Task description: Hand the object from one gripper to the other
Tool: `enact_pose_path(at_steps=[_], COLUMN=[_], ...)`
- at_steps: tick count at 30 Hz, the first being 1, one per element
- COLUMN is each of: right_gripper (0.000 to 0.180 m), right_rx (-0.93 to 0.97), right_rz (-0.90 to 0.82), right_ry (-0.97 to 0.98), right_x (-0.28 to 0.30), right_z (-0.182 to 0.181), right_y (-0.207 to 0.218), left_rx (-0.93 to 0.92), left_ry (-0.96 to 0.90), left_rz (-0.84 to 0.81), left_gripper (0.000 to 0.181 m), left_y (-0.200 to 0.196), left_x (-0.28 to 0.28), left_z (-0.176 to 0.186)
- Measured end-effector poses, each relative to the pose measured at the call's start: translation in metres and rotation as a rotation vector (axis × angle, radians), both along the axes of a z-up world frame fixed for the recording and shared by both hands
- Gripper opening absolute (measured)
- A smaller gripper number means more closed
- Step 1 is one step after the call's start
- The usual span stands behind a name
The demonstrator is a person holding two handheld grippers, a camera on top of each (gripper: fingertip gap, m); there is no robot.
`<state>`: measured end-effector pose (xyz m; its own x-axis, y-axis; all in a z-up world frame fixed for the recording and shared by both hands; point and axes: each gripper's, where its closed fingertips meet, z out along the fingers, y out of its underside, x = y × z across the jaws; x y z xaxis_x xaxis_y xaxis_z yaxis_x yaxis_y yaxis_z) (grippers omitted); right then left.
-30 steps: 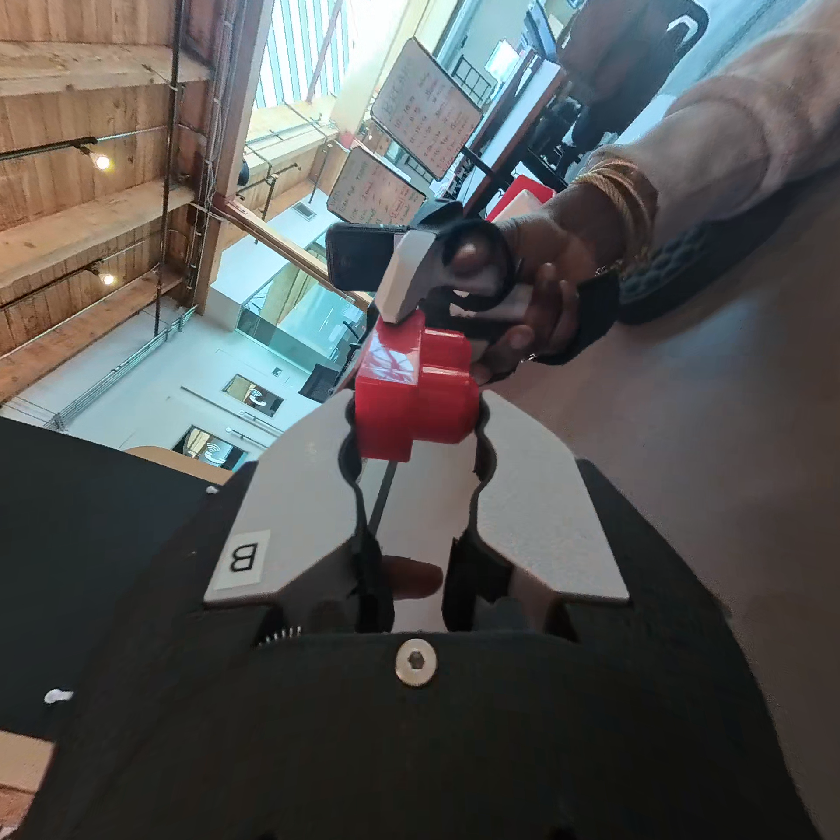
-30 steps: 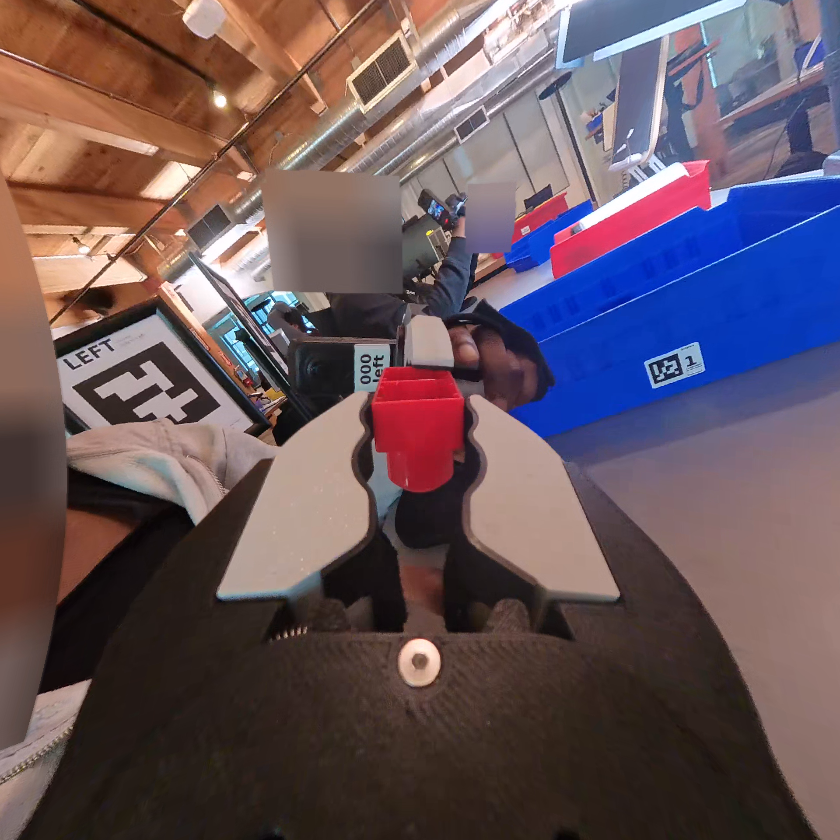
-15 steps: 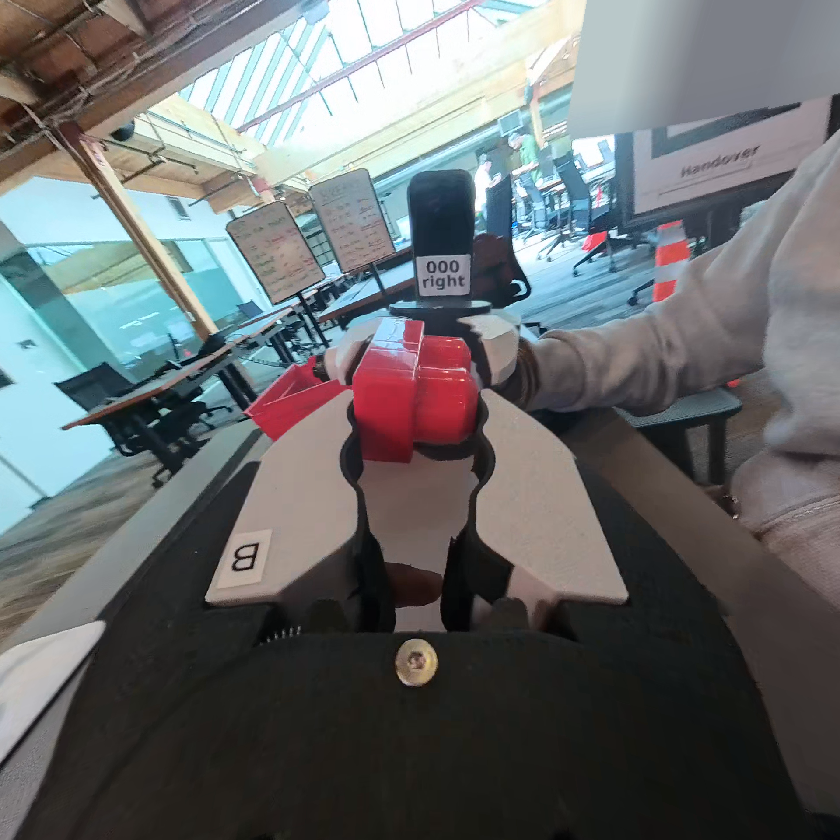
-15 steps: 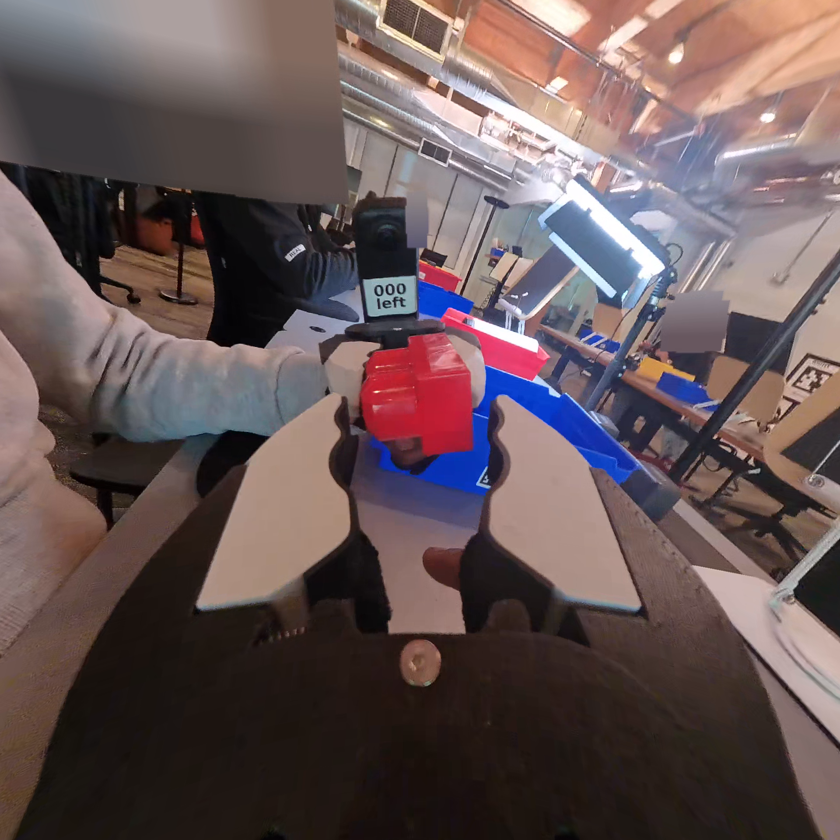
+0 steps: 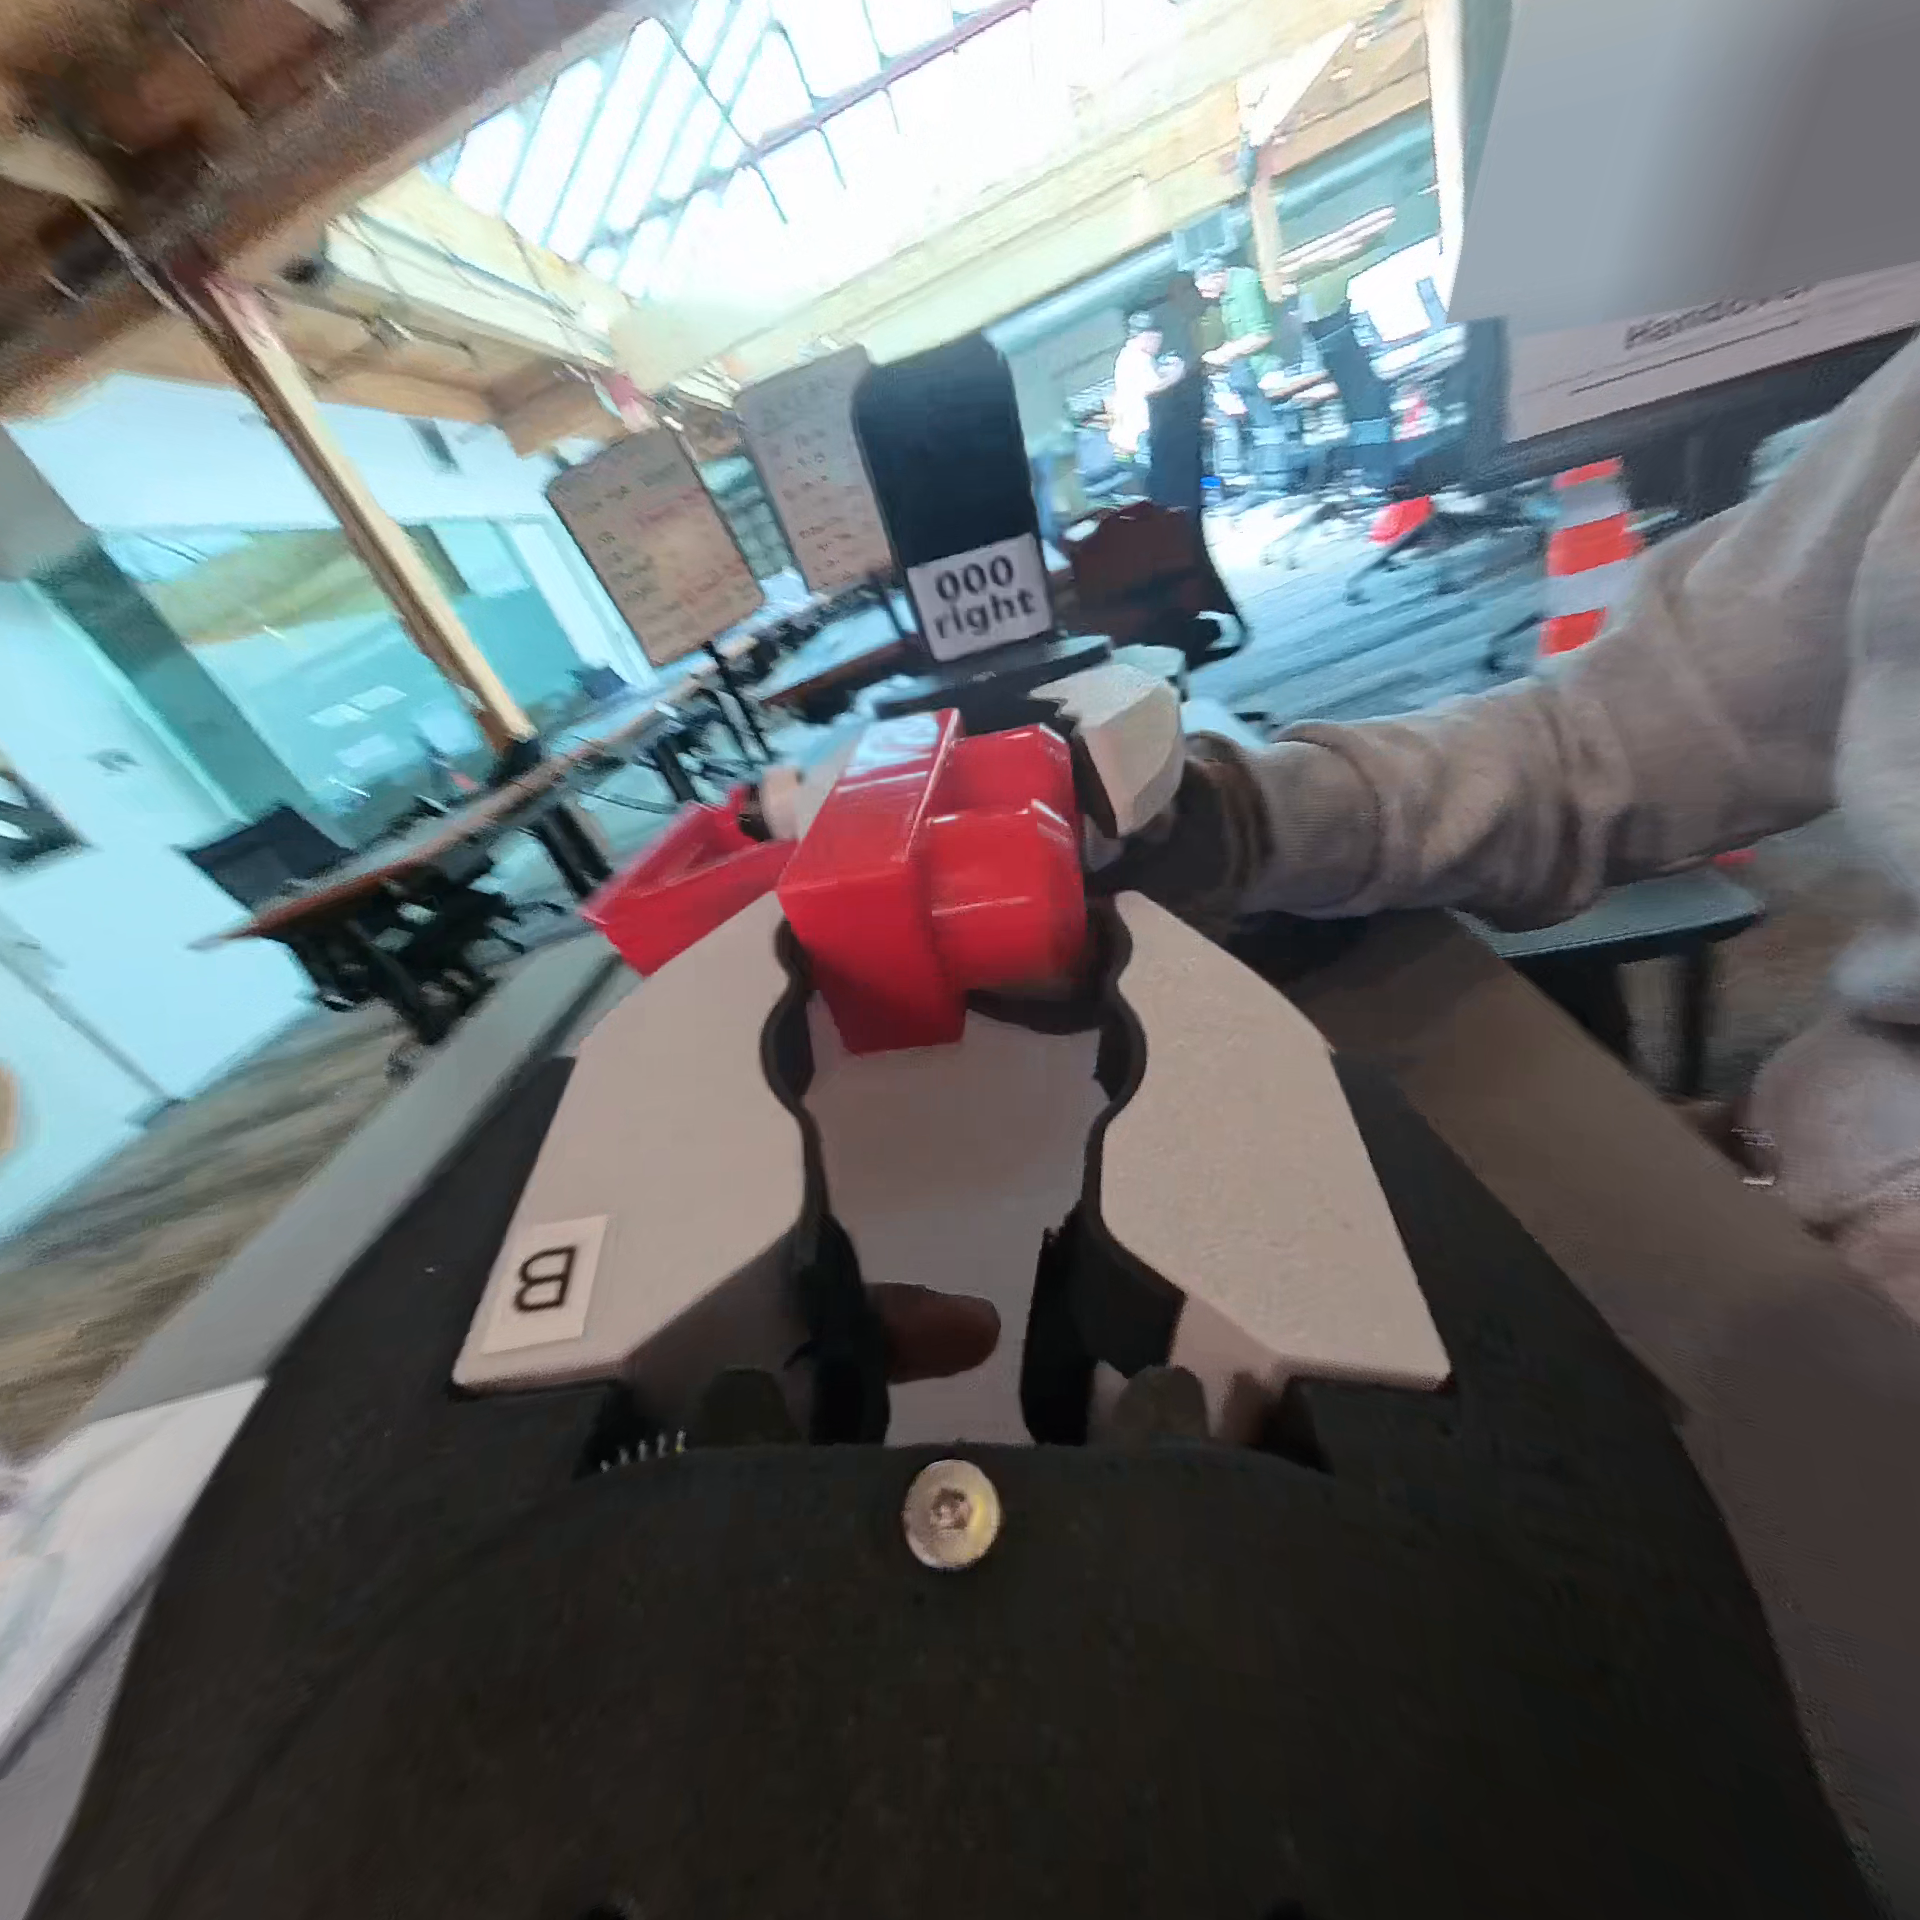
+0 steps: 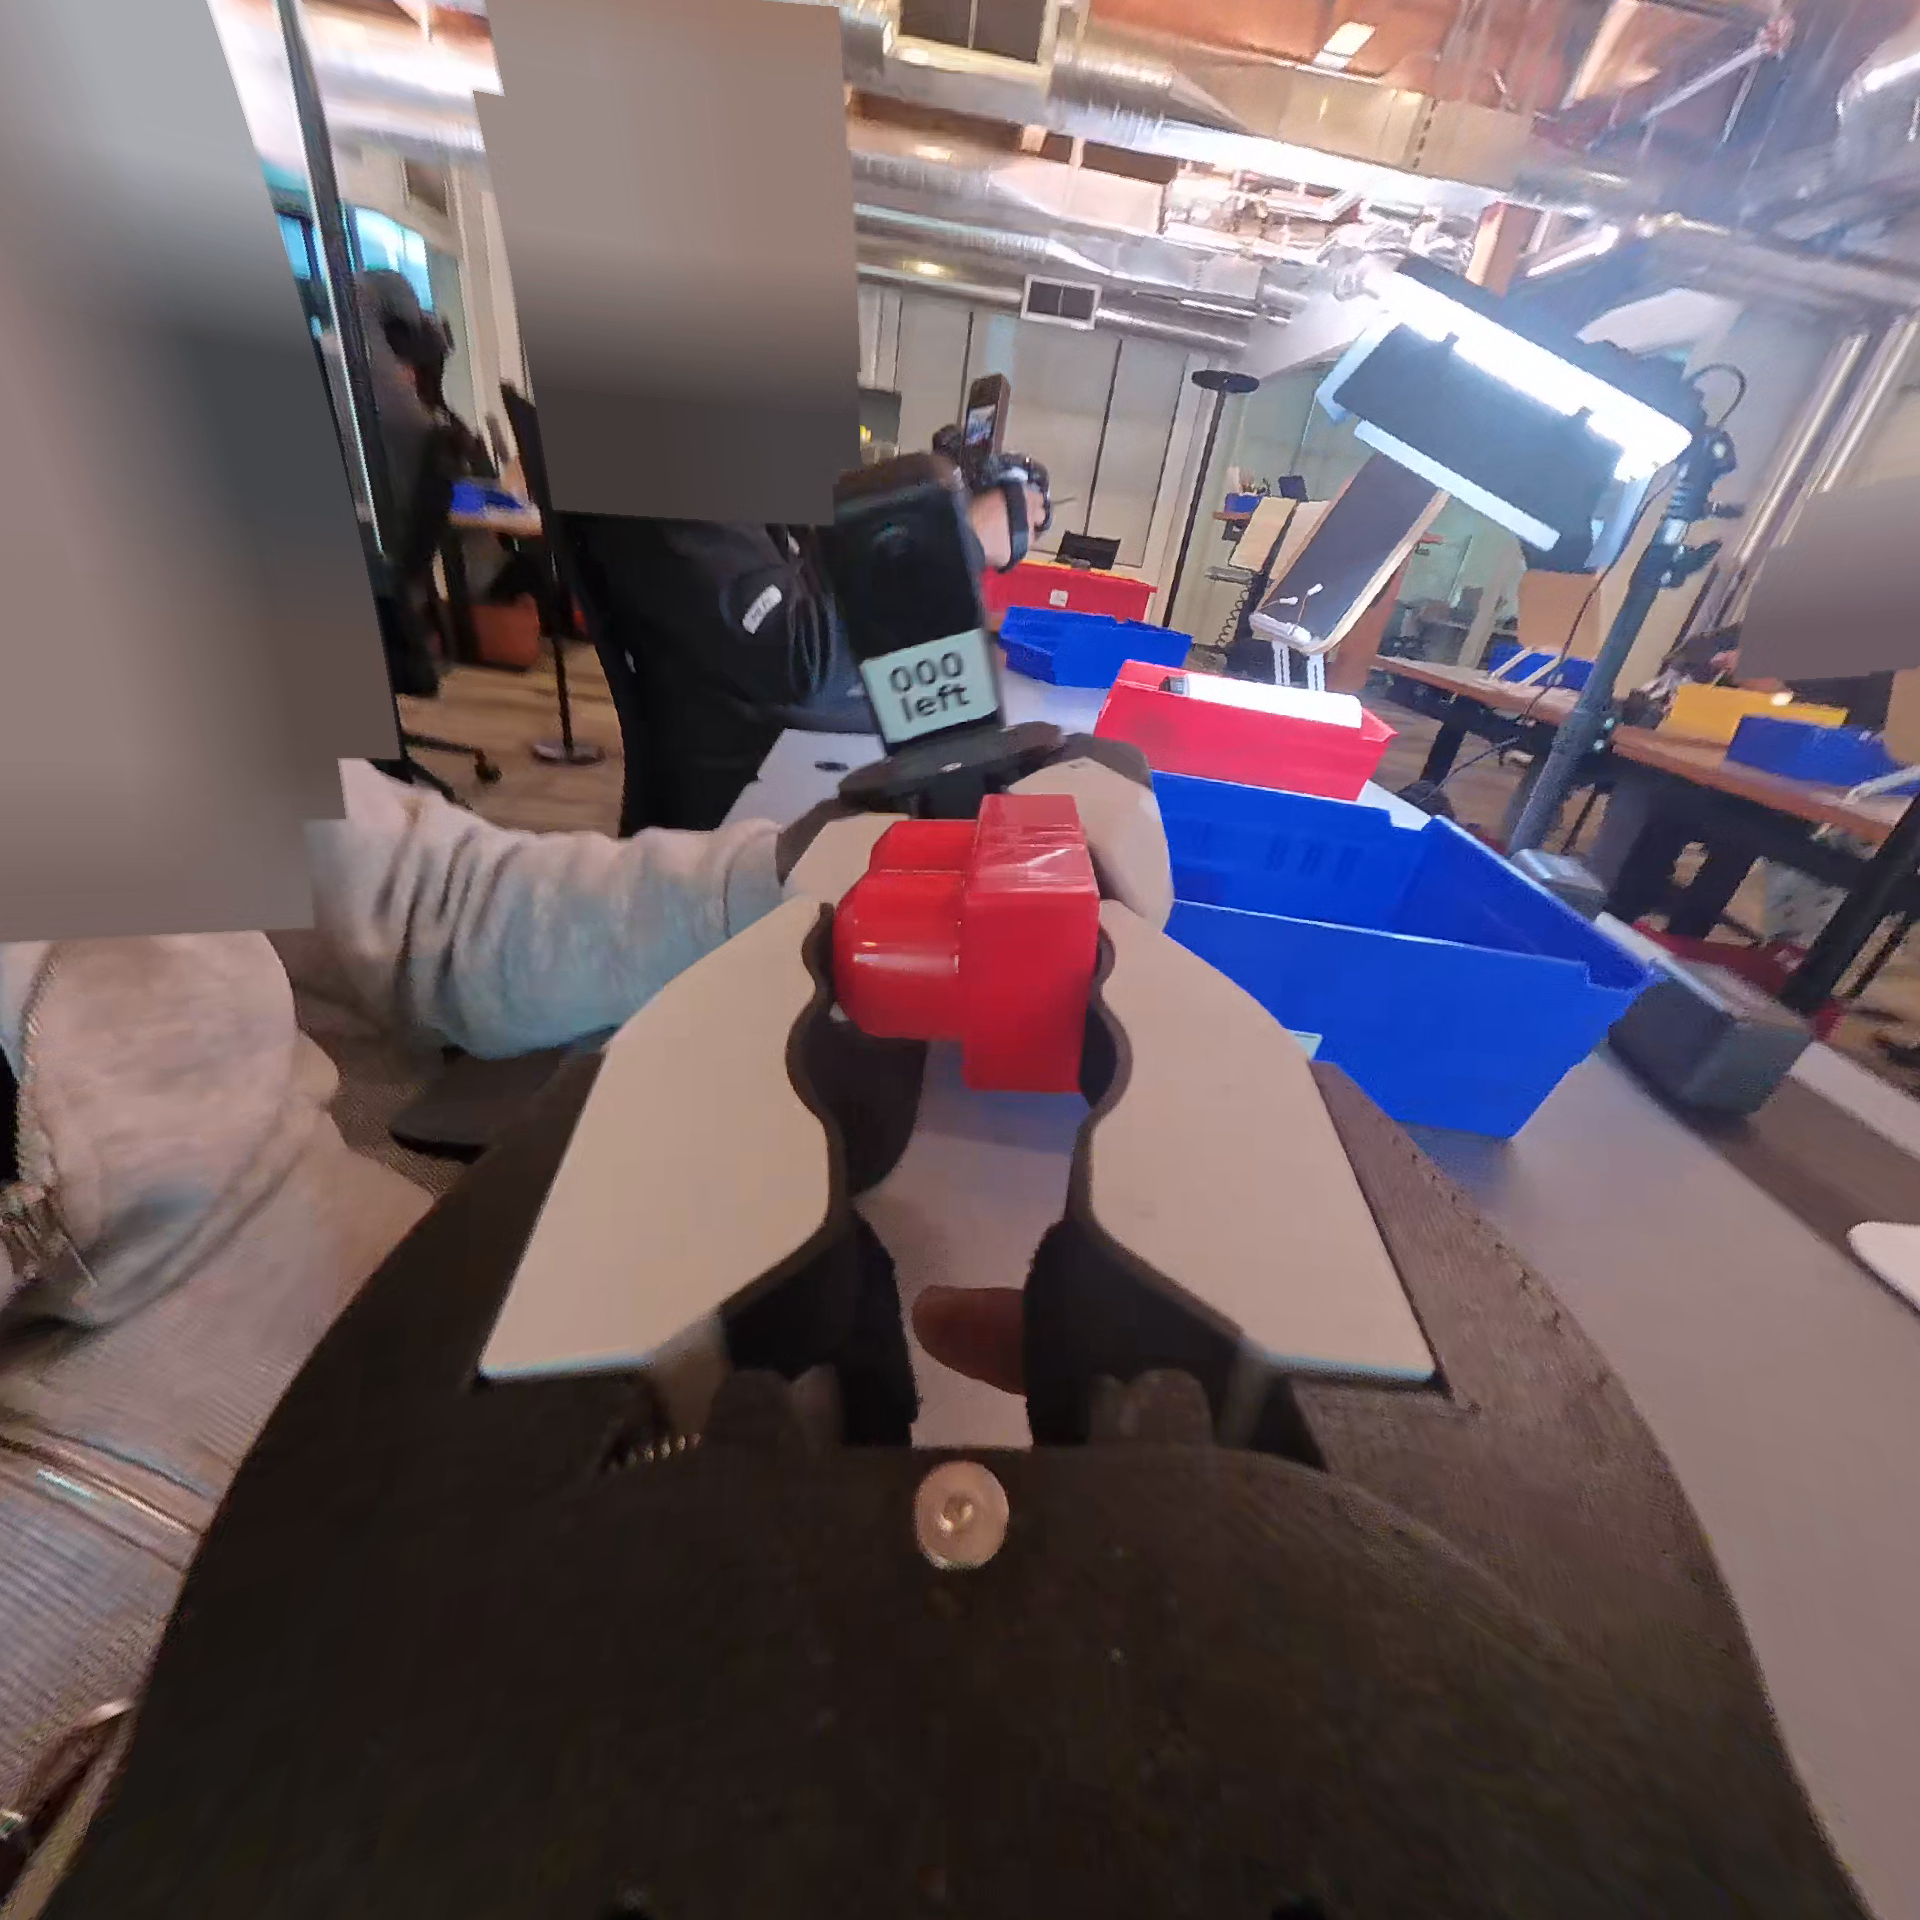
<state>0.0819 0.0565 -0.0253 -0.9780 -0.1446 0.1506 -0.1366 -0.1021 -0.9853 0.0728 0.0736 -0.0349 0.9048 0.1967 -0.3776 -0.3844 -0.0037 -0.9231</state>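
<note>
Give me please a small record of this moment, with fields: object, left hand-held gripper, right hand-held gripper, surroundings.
object: red plastic block, held in the air between both tools
left hand-held gripper: shut on the block
right hand-held gripper: shut on the block, from the opposite side
surroundings: grey table; blue bin beyond the block; red bin behind the blue one

Open-plan workshop: blue parts bins (image 6: 1382, 935), worktables (image 5: 436, 862), studio light panel (image 6: 1496, 405), exposed ducts (image 6: 1039, 197).

The red block (image 5: 935, 883) hides the right gripper's (image 5: 956, 790) fingertips in the left wrist view; whiteboards (image 5: 655, 540) are motion-blurred.
</note>
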Motion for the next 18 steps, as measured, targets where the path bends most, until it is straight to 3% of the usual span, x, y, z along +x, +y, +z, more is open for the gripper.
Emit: enact_pose_path(at_steps=[4,9,13,17,18], right_gripper=[0.045,0.044,0.044,0.044,0.044], right_rx=[-0.051,-0.042,0.036,0.082,0.086], right_rz=[0.034,0.135,0.174,0.194,0.199], right_ry=[-0.251,-0.703,-0.792,-0.776,-0.781], right_x=[-0.014,-0.034,-0.032,-0.023,-0.023], right_z=[0.011,0.010,-0.004,-0.008,-0.009], right_y=[0.006,0.010,0.003,-0.001,-0.001], left_rx=[0.043,-0.113,-0.156,-0.143,-0.148], left_ry=[0.279,0.462,0.452,0.454,0.440], left_rz=[0.210,0.310,0.287,0.319,0.311], left_gripper=[0.081,0.084,0.070,0.038,0.038], left_y=[-0.011,-0.008,-0.002,-0.007,-0.007], left_x=[-0.018,-0.027,-0.026,-0.029,-0.028], left_z=[0.014,-0.001,-0.011,-0.006,-0.007])
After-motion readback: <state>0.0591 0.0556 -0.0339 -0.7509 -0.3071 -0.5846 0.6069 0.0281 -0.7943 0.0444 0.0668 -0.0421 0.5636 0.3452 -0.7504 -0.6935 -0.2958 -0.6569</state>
